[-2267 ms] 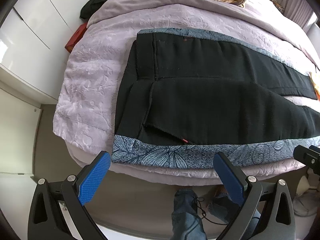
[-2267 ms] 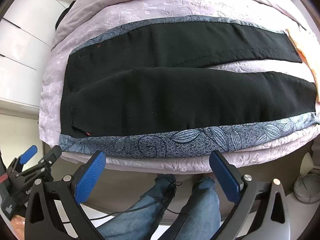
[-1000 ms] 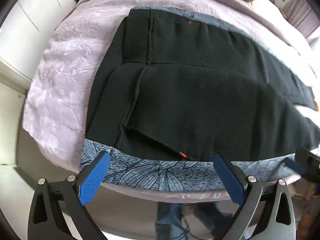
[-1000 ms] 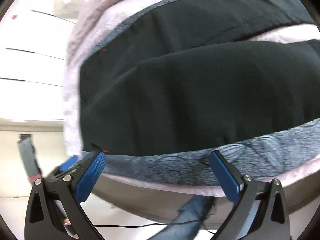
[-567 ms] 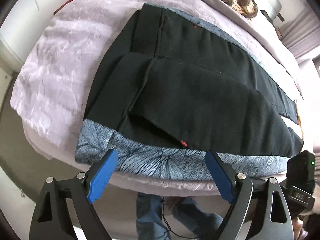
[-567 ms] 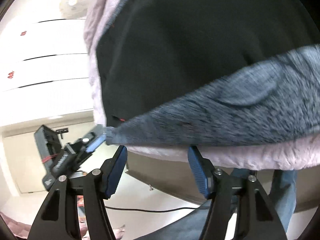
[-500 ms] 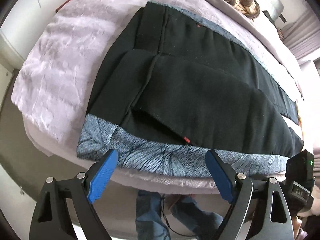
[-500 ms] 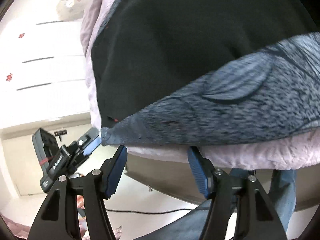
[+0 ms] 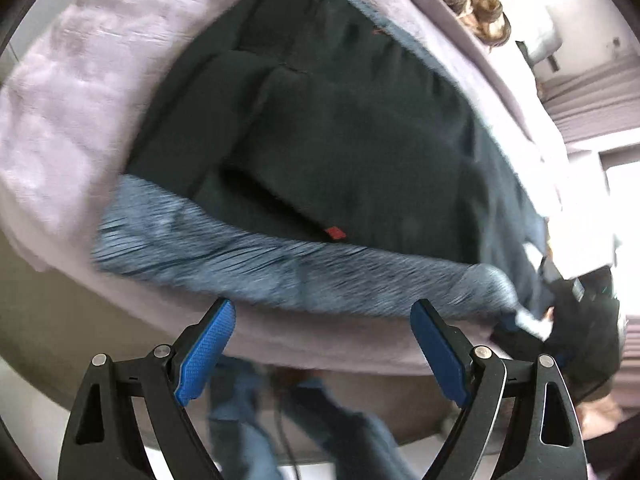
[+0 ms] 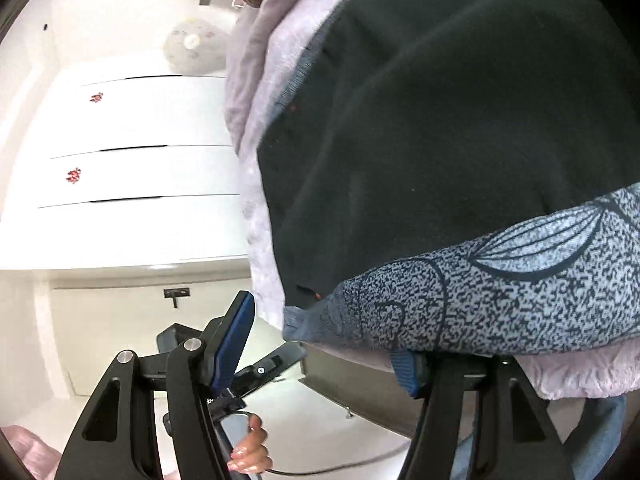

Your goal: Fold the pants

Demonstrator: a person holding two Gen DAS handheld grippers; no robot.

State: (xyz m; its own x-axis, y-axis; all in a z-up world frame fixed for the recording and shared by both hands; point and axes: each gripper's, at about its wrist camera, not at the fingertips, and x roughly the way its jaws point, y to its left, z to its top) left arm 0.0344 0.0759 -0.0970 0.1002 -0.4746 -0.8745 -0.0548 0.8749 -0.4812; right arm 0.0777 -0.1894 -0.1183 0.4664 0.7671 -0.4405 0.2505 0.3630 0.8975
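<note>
Your pants [image 9: 360, 128] lie spread across the bed [image 9: 60, 100], inside out, black with a grey-blue patterned band [image 9: 280, 264] along the bed's near edge. You appear to be at the opening step: taking hold of that near edge so one leg can go over the other.

Your left gripper [image 9: 320, 344] hangs just off the near edge with its jaws wide apart, holding nothing; the view is blurred. Your right gripper [image 10: 324, 340] is open too, tucked close under the band's corner [image 10: 296, 320], with one finger partly hidden beneath the cloth.

Next, I judge, both need to close on the band alone, not the lilac bedspread [image 10: 580, 368] bunched right beneath it. A brown bundle [image 9: 472, 4] sits at the far edge, well clear; white drawers [image 10: 140, 140] stand beside the bed.
</note>
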